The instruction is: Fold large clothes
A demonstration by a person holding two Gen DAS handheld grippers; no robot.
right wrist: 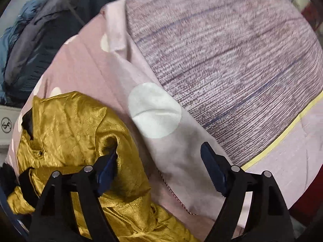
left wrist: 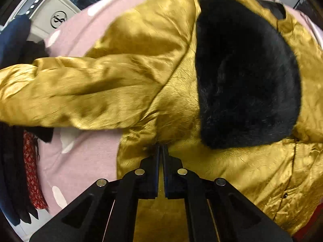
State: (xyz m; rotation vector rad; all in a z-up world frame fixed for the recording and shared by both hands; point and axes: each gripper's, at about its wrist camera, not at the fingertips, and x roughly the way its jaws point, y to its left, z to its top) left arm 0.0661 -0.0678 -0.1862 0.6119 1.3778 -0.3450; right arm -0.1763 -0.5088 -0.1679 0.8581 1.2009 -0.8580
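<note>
A shiny gold jacket [left wrist: 153, 76] with a black fur collar [left wrist: 246, 72] lies spread on a pink sheet with white dots [left wrist: 80, 161]. One sleeve [left wrist: 66, 92] stretches out to the left. My left gripper [left wrist: 160, 148] is shut on a fold of the gold jacket near the sleeve's base. In the right wrist view the jacket [right wrist: 80, 133] lies at the lower left. My right gripper [right wrist: 161, 157] is open and empty, its left finger [right wrist: 108, 167] touching the jacket's edge, its right finger [right wrist: 212, 167] over the sheet.
A striped mauve blanket [right wrist: 232, 56] with a yellow edge covers the bed to the right. Dark blue and grey clothes [right wrist: 40, 46] are piled behind. A white unit with a round logo [left wrist: 58, 19] stands at the far left. Red patterned and dark garments [left wrist: 30, 169] hang at the left.
</note>
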